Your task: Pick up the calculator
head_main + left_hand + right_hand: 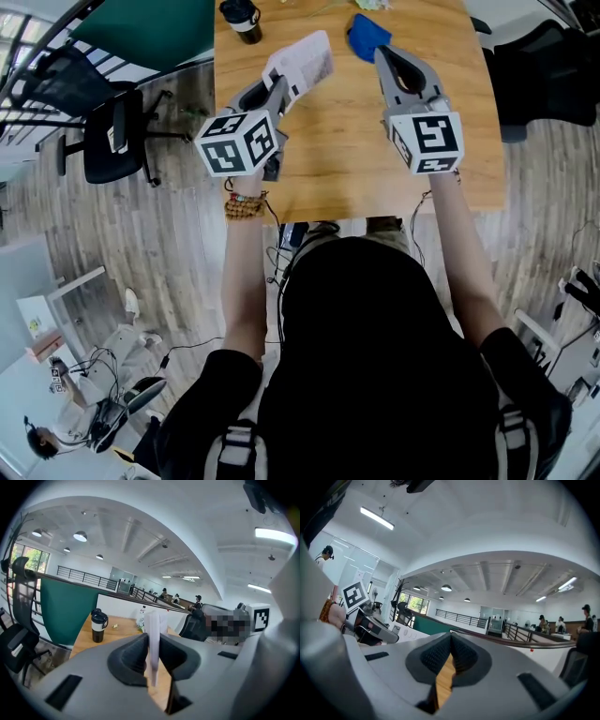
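Fingers (132, 660) of the left gripper (278, 87) pinch the white calculator (302, 59), which sticks out past them with open air all round. The right gripper's (384, 54) fingers (440, 656) are shut on nothing. A blue cloth (366, 34) peeks out past them. The calculator's keys look blurry.

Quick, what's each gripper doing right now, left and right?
Left gripper: closed on the flat pale grey calculator, lifted off the table.
Right gripper: closed, nothing between its jaws.

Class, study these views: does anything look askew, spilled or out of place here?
Only the calculator: it stands on edge, clamped in the left gripper, instead of lying flat on the table. The travel mug is upright; nothing looks spilled.
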`<state>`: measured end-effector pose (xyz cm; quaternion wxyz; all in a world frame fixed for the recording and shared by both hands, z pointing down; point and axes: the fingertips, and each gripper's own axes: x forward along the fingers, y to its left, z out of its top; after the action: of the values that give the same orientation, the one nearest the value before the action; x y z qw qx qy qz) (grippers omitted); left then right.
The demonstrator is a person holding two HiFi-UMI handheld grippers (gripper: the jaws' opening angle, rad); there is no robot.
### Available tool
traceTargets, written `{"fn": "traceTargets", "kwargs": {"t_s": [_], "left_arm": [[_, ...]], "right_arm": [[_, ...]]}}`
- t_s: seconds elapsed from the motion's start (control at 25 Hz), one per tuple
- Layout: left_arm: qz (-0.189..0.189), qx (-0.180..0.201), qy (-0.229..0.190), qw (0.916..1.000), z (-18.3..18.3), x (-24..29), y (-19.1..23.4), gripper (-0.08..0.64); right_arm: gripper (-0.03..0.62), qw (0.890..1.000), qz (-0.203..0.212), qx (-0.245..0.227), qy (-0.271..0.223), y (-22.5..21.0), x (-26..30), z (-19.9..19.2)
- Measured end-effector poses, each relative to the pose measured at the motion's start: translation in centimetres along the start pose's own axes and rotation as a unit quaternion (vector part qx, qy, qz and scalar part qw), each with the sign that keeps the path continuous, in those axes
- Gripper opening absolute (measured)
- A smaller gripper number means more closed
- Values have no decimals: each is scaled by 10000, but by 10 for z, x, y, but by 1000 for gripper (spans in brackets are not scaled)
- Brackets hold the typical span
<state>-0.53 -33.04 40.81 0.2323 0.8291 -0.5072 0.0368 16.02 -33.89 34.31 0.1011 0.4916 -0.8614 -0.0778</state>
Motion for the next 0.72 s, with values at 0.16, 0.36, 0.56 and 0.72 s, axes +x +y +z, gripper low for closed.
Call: {"fn": "traceTargets", "kwargs": {"t_s": [0.16, 0.36, 0.56, 0.72], "left_arm": [[95, 504, -245, 9984, 24, -3, -16, 75], [156, 793, -666, 9945, 47, -12, -37, 73], [389, 1038, -1085, 9879, 57, -27, -44, 72], [482, 1026, -1272, 9854, 54, -40, -45, 71]], "right_arm": [[5, 9996, -98, -22, -275, -7, -1, 27], [6, 9979, -269, -69, -586, -6, -9, 58], [5, 9926, -689, -281, -957, -4, -23, 79], [5, 9915, -763, -234, -1029, 8, -30, 78]]}}
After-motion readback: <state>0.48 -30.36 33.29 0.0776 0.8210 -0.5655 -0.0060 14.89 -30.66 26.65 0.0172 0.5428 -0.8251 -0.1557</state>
